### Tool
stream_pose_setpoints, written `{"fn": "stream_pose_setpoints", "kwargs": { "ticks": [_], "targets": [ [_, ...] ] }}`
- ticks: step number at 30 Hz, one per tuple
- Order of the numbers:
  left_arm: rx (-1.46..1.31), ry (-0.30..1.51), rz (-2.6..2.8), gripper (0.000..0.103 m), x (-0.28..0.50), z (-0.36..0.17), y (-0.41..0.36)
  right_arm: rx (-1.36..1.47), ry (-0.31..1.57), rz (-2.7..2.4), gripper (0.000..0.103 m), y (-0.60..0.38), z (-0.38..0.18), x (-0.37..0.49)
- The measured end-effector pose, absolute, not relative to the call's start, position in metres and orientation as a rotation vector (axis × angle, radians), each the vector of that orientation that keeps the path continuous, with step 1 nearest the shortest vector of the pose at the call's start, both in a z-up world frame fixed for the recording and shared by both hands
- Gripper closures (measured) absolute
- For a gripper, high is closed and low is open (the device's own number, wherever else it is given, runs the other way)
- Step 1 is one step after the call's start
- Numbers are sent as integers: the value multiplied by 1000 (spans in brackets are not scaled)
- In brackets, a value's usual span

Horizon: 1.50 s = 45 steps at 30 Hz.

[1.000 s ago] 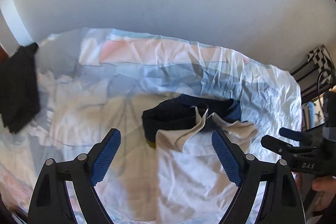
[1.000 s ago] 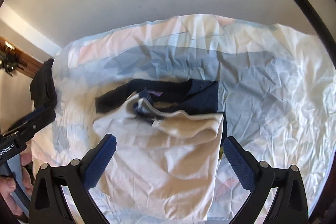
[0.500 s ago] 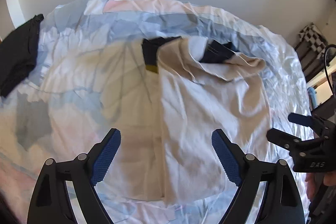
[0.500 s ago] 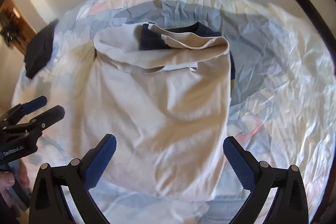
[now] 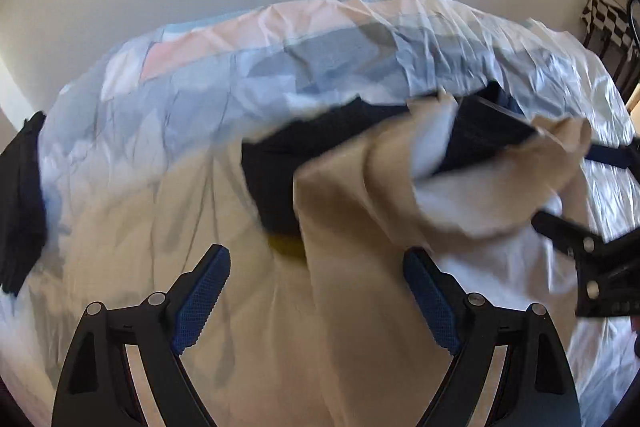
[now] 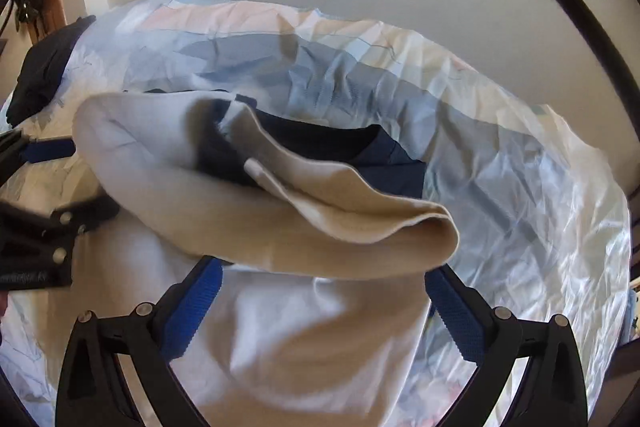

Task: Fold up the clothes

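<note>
Left wrist view shows the left gripper [image 5: 316,297] with its blue fingers [image 5: 202,293] spread wide and nothing pinched between them, poised over the beige garment [image 5: 360,267] near the bed's near edge. The right gripper [image 6: 322,309] likewise stands wide apart, its pads [image 6: 452,315] straddling the garment's rolled-over upper edge without pressing on it as far as can be seen. That beige cloth lies across the middle of the bed [image 5: 460,43], its top edge curled and heaped over a dark navy garment [image 6: 360,151] beneath it; a small yellow patch [image 5: 286,245] peeks out at the dark cloth's lower edge. Another dark piece [image 5: 20,195] sits at the bed's left edge. Judging by the drape and soft folds, the beige fabric is light, limp and likely to slump or slide on the crinkled sheet, so it would fold best if pinched at a hem or corner, one on each side, and lifted evenly; grabbing the bunched middle would probably drag the navy garment along with it.
</note>
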<state>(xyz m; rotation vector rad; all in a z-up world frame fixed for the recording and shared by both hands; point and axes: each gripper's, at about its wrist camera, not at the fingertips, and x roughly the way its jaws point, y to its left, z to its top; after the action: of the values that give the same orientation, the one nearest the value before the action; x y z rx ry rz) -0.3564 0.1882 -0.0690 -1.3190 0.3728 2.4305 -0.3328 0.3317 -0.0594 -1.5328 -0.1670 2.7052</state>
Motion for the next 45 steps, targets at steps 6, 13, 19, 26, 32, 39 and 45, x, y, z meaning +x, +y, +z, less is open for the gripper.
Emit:
{"fn": "stream_pose_setpoints", "kwargs": {
  "ticks": [6,13,19,26,32,39,45],
  "targets": [
    [-1256,346,2529,15,-394,-44,199,-1398,-305,2734,1,323,-37,-369],
    [-1208,127,2601,15,-416,-9,175,-1345,-5,2844,0,344,4,-391],
    [-1218,-20,2383,15,-363,-31,165,-1448,58,2926,0,335,-12,-333],
    [-1201,8,2294,15,-306,-66,150,-1596,-39,3062,4,303,-78,-294],
    [-1358,5,2276,15,-334,-95,136,-1576,-71,3075,5,304,-96,-350],
    [-1356,68,2354,0,-358,-90,147,-1535,-234,2972,5,325,-87,-419],
    [-1235,-72,2349,0,-367,-56,142,-1467,-104,2951,3,344,-58,-419]
  ]
}}
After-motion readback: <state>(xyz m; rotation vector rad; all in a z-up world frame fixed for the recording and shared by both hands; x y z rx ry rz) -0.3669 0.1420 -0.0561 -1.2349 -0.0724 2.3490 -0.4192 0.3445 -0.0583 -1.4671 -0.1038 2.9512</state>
